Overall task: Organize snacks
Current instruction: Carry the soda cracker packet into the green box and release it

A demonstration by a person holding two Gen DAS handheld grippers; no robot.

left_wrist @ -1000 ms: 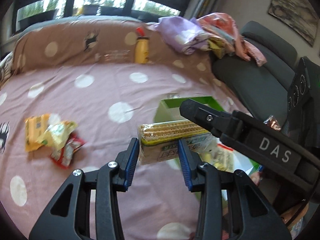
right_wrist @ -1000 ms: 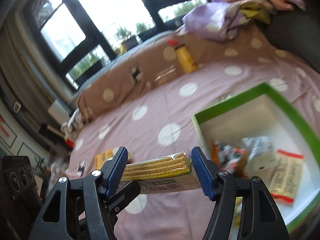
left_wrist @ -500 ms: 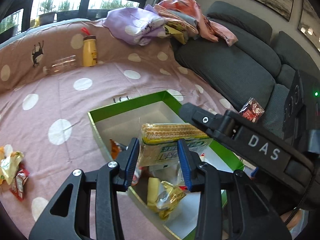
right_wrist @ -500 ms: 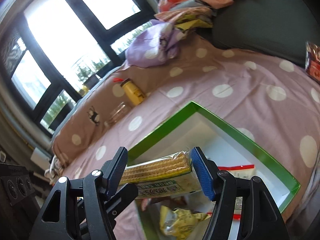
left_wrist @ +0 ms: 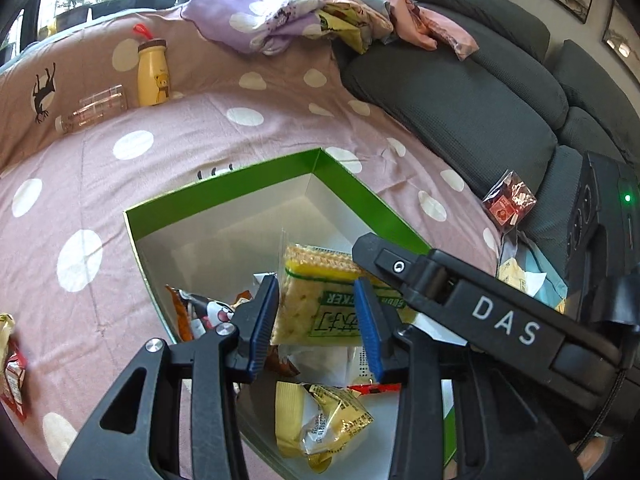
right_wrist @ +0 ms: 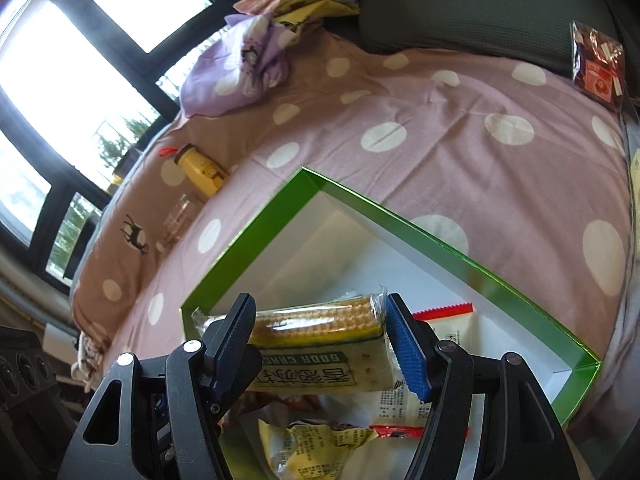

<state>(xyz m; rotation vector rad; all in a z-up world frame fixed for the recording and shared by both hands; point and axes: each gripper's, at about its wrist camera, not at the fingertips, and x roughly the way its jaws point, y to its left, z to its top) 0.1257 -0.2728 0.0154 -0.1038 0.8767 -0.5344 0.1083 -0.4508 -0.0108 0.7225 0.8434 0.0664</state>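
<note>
Both grippers hold one soda cracker pack (left_wrist: pixel 316 300) above the green-rimmed white box (left_wrist: pixel 224 192). My left gripper (left_wrist: pixel 316 320) is shut on one end of it. My right gripper (right_wrist: pixel 320 344) is shut across the same cracker pack (right_wrist: pixel 316 344), and its arm crosses the left wrist view on the right. Inside the box (right_wrist: pixel 400 216) lie several snack packets, among them a yellow one (left_wrist: pixel 320 420) and a white one with a red edge (right_wrist: pixel 452 324).
The box sits on a pink polka-dot bedspread (left_wrist: pixel 100 184). A yellow bottle (left_wrist: pixel 152 72) and a lying glass (left_wrist: pixel 96 108) are at the far edge. Loose snacks (left_wrist: pixel 12 364) lie at far left. A red packet (left_wrist: pixel 508 204) rests by the grey sofa (left_wrist: pixel 460 92).
Both grippers have carried the cracker pack rightward from over the bedspread to over the box, and lowered it toward the packets inside.
</note>
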